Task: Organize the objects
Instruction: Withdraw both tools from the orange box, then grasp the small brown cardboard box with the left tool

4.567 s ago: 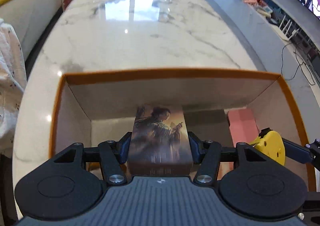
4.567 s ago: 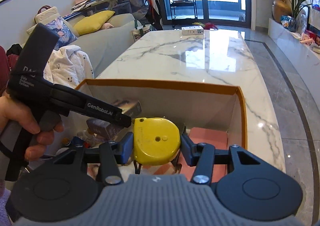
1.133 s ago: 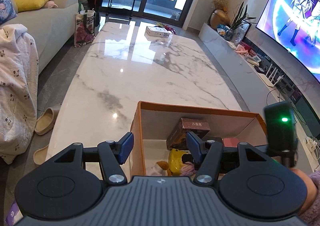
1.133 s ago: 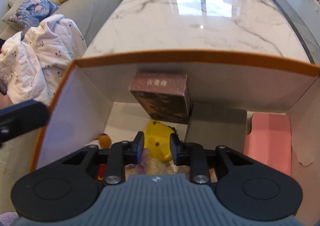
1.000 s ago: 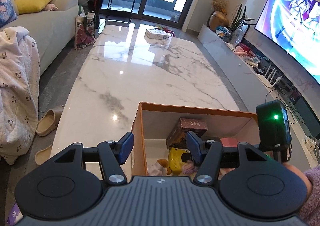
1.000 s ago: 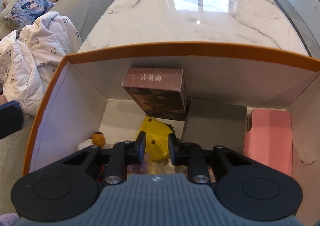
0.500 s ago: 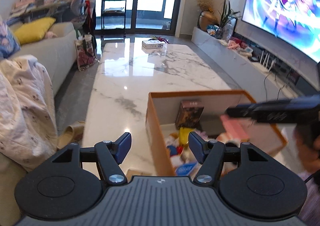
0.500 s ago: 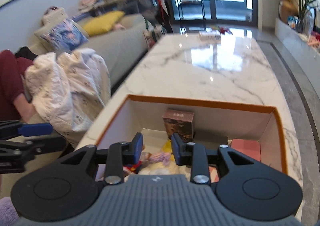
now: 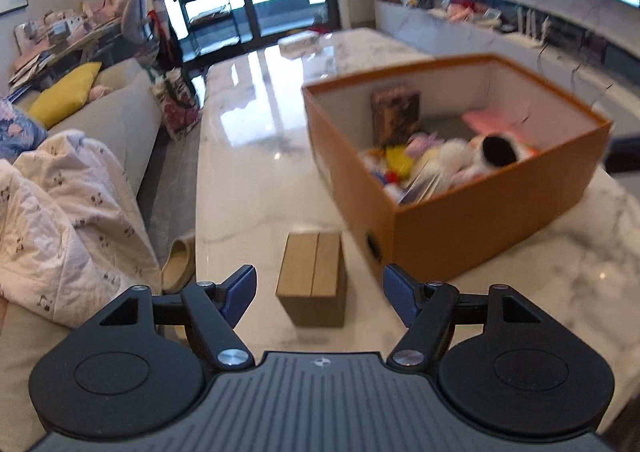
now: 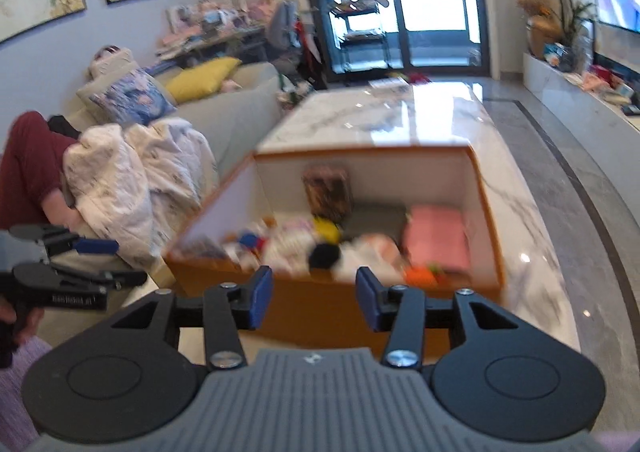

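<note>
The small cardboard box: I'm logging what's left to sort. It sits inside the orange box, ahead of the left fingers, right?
Not inside. The small cardboard box sits on the marble table beside the orange box, ahead of the left fingers, as the left wrist view shows.

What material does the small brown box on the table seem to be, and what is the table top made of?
Small brown box: probably plain cardboard, matte tan, with a seam down the middle of its top like two closed flaps.
Table top: looks like polished marble or a marble-look slab, white with grey veins, glossy enough to mirror the window light.
</note>
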`<state>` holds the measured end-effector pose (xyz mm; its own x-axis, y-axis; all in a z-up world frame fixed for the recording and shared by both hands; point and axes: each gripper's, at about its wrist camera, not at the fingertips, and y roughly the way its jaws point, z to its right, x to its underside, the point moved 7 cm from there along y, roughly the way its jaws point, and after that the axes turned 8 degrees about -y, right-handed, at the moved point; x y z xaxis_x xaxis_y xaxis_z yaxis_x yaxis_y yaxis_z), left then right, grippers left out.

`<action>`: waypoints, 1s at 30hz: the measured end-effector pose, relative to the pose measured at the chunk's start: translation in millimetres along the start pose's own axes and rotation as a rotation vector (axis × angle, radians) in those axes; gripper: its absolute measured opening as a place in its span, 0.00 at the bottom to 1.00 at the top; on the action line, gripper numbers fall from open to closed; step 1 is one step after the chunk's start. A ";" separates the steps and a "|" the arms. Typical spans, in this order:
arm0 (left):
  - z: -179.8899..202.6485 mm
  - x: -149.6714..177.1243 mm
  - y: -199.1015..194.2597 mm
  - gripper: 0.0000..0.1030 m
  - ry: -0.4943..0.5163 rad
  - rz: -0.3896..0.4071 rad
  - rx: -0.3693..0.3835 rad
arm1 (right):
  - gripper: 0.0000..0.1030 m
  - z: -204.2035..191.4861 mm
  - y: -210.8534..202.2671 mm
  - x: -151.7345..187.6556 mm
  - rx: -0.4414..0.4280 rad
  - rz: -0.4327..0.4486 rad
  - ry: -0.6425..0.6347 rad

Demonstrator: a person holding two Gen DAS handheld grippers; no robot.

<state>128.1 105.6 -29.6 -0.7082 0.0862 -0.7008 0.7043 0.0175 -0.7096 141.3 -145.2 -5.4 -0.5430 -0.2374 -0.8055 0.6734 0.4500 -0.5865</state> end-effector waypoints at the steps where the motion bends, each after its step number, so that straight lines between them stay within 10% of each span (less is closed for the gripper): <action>1: -1.6 1.6 6.4 0.80 -0.003 -0.007 -0.013 | 0.48 2.0 4.6 10.2 0.016 -0.025 0.001; 15: -11.4 4.7 61.3 0.79 -0.016 -0.115 -0.029 | 0.49 20.6 31.5 52.1 0.113 -0.153 0.013; 19: -8.9 5.3 66.4 0.56 -0.018 -0.126 -0.016 | 0.52 25.7 32.2 53.6 0.187 -0.153 -0.031; 30: -12.8 19.2 39.3 0.53 -0.185 -0.121 -0.027 | 0.50 67.8 13.6 43.4 0.348 -0.066 0.028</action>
<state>142.8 120.6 -70.0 -0.7829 -0.1019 -0.6138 0.6129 0.0434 -0.7890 161.0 -207.7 -54.2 -0.6016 -0.2300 -0.7650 0.7643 0.1129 -0.6349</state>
